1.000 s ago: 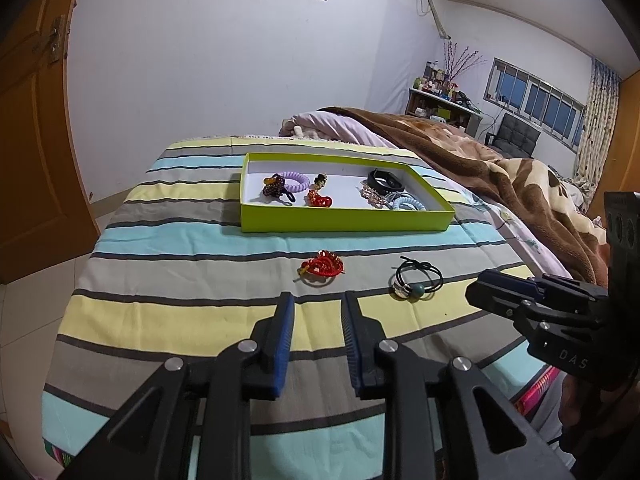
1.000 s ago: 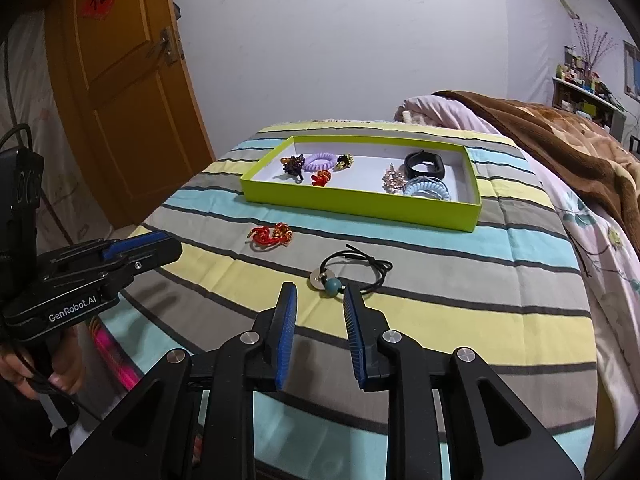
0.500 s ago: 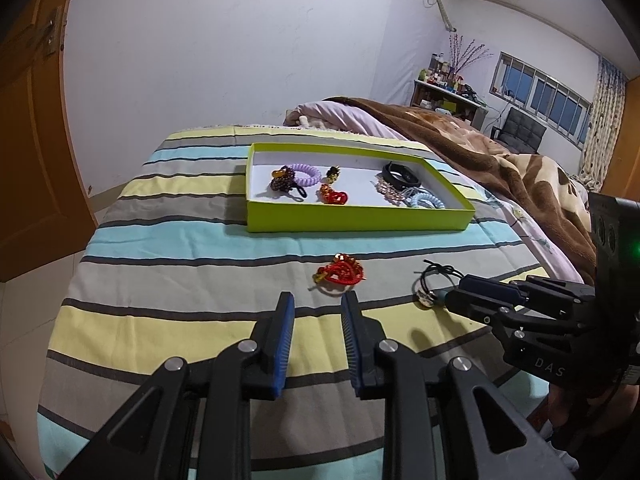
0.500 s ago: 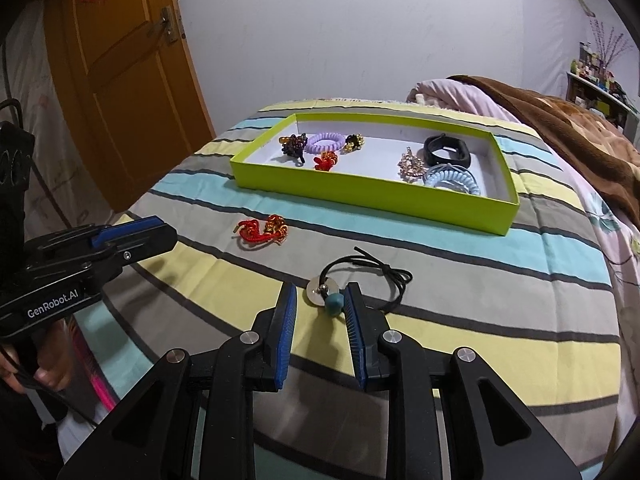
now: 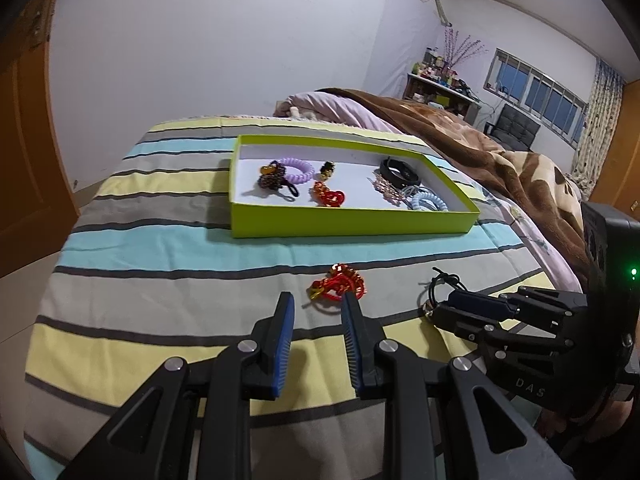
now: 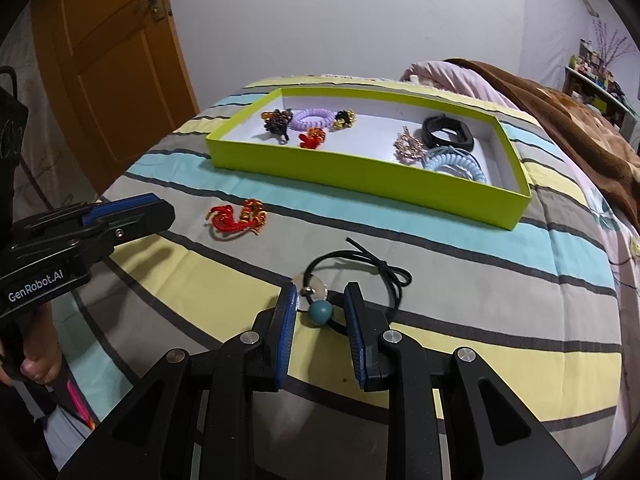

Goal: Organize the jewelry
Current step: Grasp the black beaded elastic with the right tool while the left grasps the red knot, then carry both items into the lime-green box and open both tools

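Observation:
A lime-green tray (image 5: 352,224) (image 6: 360,176) with several hair ties and ornaments lies on the striped bedspread. A red knotted ornament (image 5: 338,287) (image 6: 238,218) lies loose in front of it. My left gripper (image 5: 318,304) is open, its tips just short of the ornament. A black cord hair tie with a teal bead (image 6: 320,312) and a silver disc lies to the right. My right gripper (image 6: 320,294) is open, its fingers on either side of the bead. In the left wrist view the right gripper (image 5: 464,308) covers part of the hair tie (image 5: 440,288).
A brown blanket (image 5: 500,160) and pink bedding are heaped on the bed's right side. A wooden door (image 6: 108,60) stands at the left. The bed's near edge drops off just below both grippers.
Both grippers have moved forward and down toward the bed. The left now reaches the red ornament, and the right now straddles the hair tie's bead. Nothing has been picked up.

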Available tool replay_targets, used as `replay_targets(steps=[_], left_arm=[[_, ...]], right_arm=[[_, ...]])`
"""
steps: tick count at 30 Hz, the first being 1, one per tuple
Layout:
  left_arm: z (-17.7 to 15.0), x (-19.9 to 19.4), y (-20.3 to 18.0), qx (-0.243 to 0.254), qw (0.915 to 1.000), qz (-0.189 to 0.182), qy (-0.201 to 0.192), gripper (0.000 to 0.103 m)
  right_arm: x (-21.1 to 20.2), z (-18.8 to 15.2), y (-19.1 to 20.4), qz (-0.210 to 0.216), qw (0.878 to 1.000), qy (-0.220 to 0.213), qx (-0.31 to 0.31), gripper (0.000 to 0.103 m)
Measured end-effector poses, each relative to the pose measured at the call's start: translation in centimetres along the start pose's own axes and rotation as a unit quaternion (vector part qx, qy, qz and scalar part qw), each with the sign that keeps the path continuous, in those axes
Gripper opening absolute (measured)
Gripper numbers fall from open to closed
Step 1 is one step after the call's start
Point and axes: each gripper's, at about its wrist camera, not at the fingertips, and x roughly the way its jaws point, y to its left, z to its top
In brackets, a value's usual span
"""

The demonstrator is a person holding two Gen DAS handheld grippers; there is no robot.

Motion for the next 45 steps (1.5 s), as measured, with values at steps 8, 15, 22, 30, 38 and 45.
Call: replay_targets(steps=[8, 15, 22, 30, 38, 45], left_arm=[[0.5, 2.1, -0.9, 0.008, 0.9997, -0.01, 0.018, 0.042], [0.9, 4.1, -0.9, -0.006, 0.9986, -0.008, 0.052, 0.042], [1.0, 4.8, -1.4, -0.003, 0.9984, 0.0, 0.057, 0.027], [1.1, 4.7, -1.2, -0.004, 0.9984, 0.0, 0.056, 0.007], [0.9, 2.9, -2.1, 0.01, 0.9994, -0.015, 0.031, 0.006], [0.7, -0.2, -2.8, 0.011, 0.9997, -0.02, 0.006, 0.006]], right_arm=[[0.0, -0.2, -0.3, -0.01, 1.0, 0.004, -0.003, 0.014], [-0.3, -0.1, -0.6, -0.009, 1.0, -0.003, 0.007, 0.013], [-0.9, 0.0, -1.6, -0.01, 1.0, -0.014, 0.024, 0.013], [-1.3, -0.1, -2.3, -0.009, 0.999, -0.018, 0.036, 0.013], [-2.4, -0.1, -2.5, -0.011, 0.999, -0.034, 0.04, 0.013], [-4.6, 0.1, -2.7, -0.012, 0.997, -0.06, 0.048, 0.013]])
